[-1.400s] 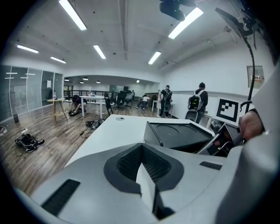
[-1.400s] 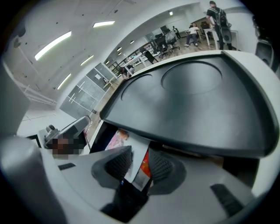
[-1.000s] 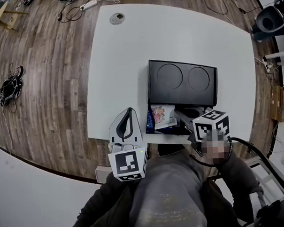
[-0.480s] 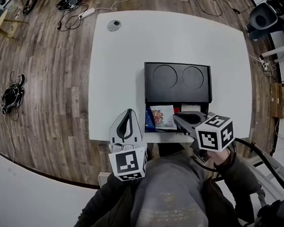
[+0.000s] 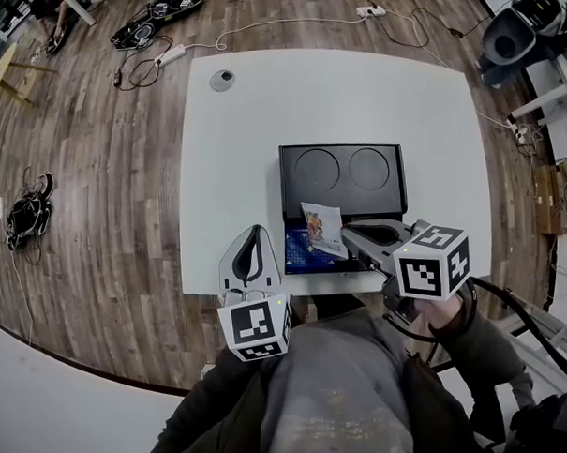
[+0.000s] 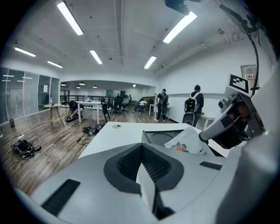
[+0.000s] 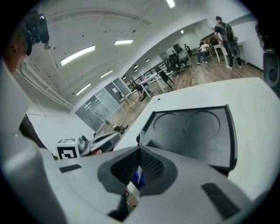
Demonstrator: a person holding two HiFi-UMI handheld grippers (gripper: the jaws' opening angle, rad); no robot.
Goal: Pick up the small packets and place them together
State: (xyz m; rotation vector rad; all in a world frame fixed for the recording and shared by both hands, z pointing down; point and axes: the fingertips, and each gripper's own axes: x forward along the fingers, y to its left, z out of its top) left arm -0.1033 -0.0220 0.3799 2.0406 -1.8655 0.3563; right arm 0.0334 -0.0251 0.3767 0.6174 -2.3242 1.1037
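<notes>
My right gripper (image 5: 346,235) is shut on the edge of a small white packet with colourful print (image 5: 321,229), which hangs above the near end of the black tray (image 5: 342,176). A sliver of that packet (image 7: 138,178) shows between the closed jaws in the right gripper view. A blue packet (image 5: 299,253) lies flat under it at the table's near edge. My left gripper (image 5: 256,231) hovers left of the packets, jaws together and empty. In the left gripper view the white packet (image 6: 188,142) hangs from the right gripper (image 6: 227,127).
The white table (image 5: 260,128) has a round cable port (image 5: 223,80) at its far left corner. Cables and a power strip (image 5: 173,55) lie on the wood floor beyond. A black chair (image 5: 519,32) stands at the far right. People (image 6: 192,105) stand far off.
The right gripper has risen and lifted the white packet off the blue one. The left gripper has stayed where it was.
</notes>
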